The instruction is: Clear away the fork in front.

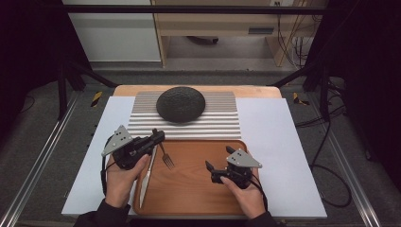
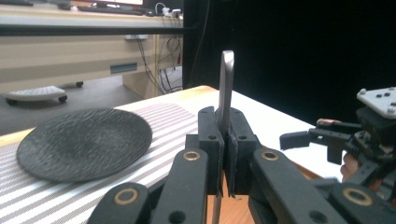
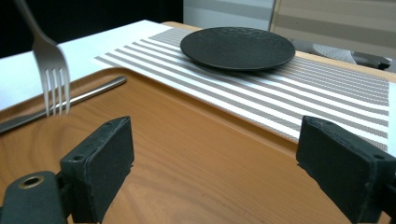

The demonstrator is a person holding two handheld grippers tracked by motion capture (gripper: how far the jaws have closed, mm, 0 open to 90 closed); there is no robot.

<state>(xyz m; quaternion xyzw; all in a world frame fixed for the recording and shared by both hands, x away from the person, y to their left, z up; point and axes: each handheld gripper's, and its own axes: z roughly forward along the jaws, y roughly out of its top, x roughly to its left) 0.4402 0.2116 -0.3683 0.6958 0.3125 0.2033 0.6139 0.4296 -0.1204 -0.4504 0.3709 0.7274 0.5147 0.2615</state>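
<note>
My left gripper (image 1: 158, 137) is shut on the handle of a silver fork (image 1: 166, 158), whose tines hang over the left part of the wooden tray (image 1: 189, 189). In the left gripper view the fork handle (image 2: 226, 84) stands up between the closed pads. A silver knife (image 1: 147, 172) lies along the tray's left side. My right gripper (image 1: 210, 171) hovers low over the tray's right half, open with nothing between its jaws. The right gripper view has the fork tines (image 3: 53, 70) at upper left and the knife (image 3: 70, 102) behind them.
A black textured plate (image 1: 180, 104) rests on a striped grey placemat (image 1: 213, 120) beyond the tray. Both lie on a white board (image 1: 279, 142) over a wooden table. Cables and furniture stand on the floor past the table.
</note>
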